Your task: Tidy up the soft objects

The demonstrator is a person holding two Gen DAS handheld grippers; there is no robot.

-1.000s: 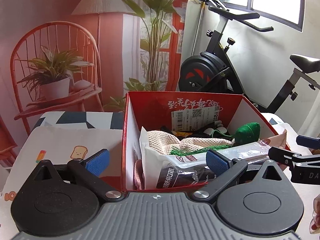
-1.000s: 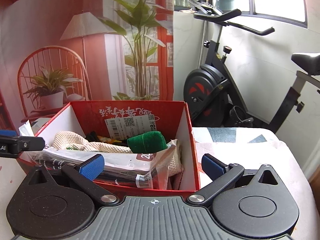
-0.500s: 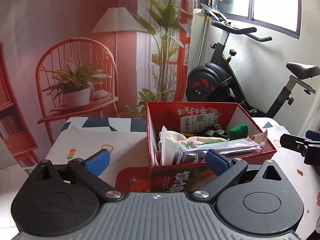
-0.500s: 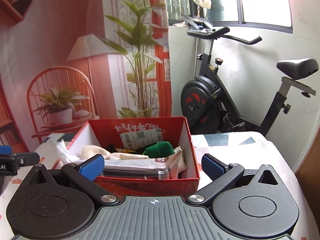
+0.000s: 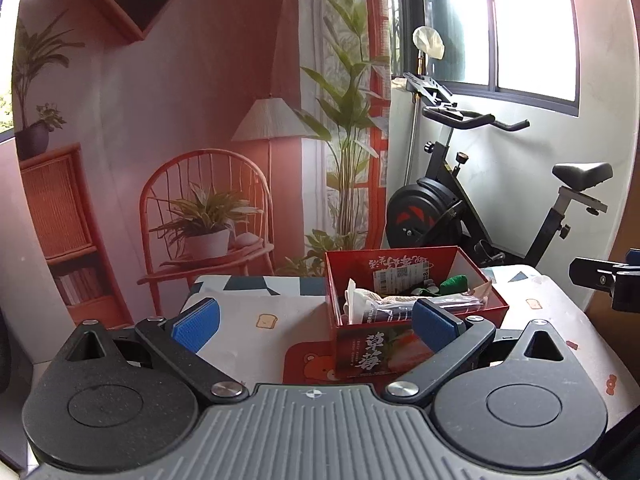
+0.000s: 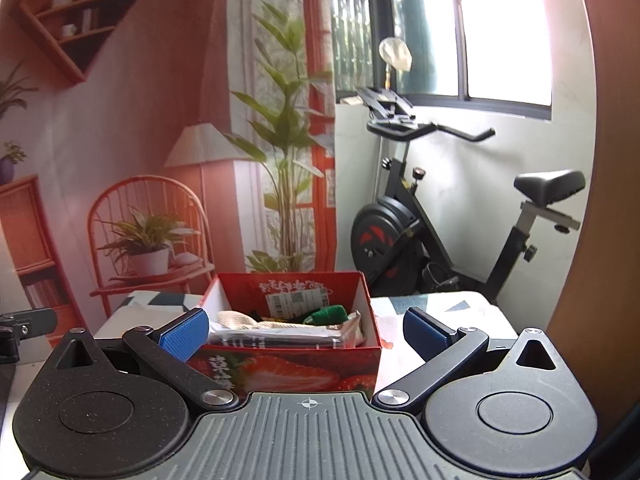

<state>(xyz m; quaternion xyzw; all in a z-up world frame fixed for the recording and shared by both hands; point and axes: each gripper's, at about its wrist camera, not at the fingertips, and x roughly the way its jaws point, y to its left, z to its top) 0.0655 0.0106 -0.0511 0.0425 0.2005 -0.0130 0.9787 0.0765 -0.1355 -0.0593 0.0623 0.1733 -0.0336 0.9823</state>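
Observation:
A red strawberry-print cardboard box (image 5: 416, 354) stands on the table; it also shows in the right wrist view (image 6: 288, 368). It holds soft items: a clear packet of dark fabric (image 5: 416, 308), a cream knit cloth (image 6: 236, 317) and a green knit piece (image 6: 330, 314). My left gripper (image 5: 316, 322) is open and empty, well back from the box. My right gripper (image 6: 306, 330) is open and empty, also back from the box. The right gripper's tip (image 5: 600, 280) shows at the far right of the left wrist view.
The table has a white cloth (image 5: 256, 320) with toast and bear prints. Behind it stand a rattan chair (image 5: 208, 216) with a potted plant, a tall plant (image 6: 288, 184), and an exercise bike (image 6: 432, 224) under the window.
Both grippers have pulled back and risen away from the box, which now looks smaller and farther. Both stay open and empty.

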